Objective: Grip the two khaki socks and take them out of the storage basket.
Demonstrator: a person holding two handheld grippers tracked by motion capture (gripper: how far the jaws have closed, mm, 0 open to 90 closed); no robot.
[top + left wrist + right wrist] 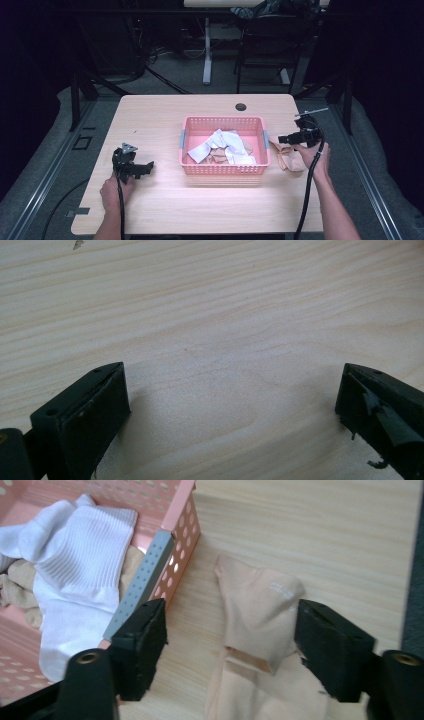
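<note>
Two grippers are out on the table (pixel 165 200), with the pink basket (pixel 224 170) between them. The right gripper (pixel 230 645) hangs just off the basket's right end, its jaws spread apart and clear of the peach sock (pixel 257 615) lying flat on the wood below them, beside the basket's grey handle (pixel 142 580). Nothing is pinched. White socks (pixel 75 585) lie heaped in the basket, apparently over more peach ones. The left gripper (pixel 232 405) sits well left of the basket, released, jaws wide over bare wood.
</note>
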